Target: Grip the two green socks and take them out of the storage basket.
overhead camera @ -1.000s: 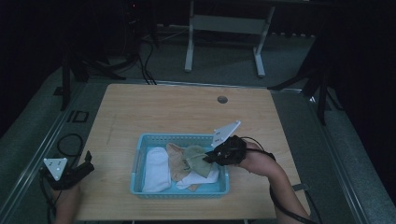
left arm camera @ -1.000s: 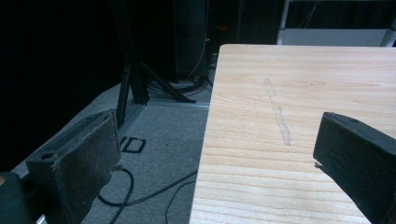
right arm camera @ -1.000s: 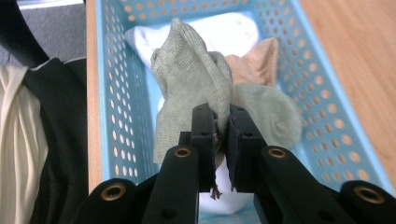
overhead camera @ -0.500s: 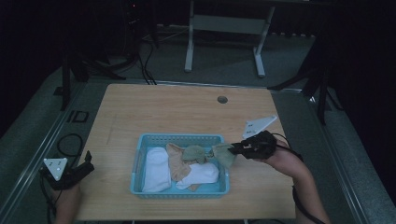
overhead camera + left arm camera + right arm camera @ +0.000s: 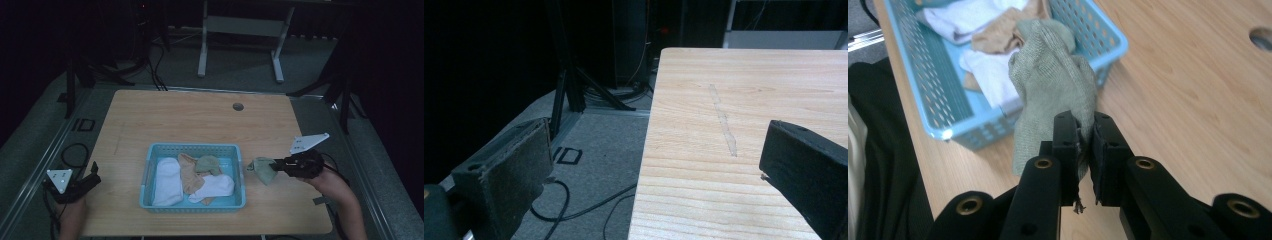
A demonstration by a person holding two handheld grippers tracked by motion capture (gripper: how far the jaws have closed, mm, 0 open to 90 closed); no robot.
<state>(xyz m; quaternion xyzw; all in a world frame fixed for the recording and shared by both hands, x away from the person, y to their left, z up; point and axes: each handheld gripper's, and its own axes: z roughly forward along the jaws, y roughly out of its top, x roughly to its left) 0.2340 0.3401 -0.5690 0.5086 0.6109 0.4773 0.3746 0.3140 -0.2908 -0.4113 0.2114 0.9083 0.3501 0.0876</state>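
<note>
One green sock (image 5: pixel 263 169) is out of the blue basket (image 5: pixel 193 148): we have it clamped in the right tongs (image 5: pixel 276 165), hanging in the air just off the basket's right wall, over bare table (image 5: pixel 200 120), not yet set down. In the right gripper view the jaws are pinched tight on the sock's (image 5: pixel 1053 85) upper edge, with the rest draping forward and down from the right tongs (image 5: pixel 1087 150) toward the basket (image 5: pixel 948 132) corner; a loose thread hangs below the pads. Our read: we're emptying the basket, and we're early in it. A white sock (image 5: pixel 167 181) at the left, a tan sock (image 5: pixel 188 172) in the middle, another green sock (image 5: pixel 208 163) at the back and a second white sock (image 5: pixel 216 186) at the front right are all in there, overlapping. No socks lie on the table yet, so nothing is placed. The left tongs (image 5: pixel 80 185) sit off the table's left front corner, well apart from the basket; in the left gripper view the jaws stand wide apart with nothing between them, just the table (image 5: pixel 749 100) edge and floor (image 5: pixel 599 150) ahead.
</note>
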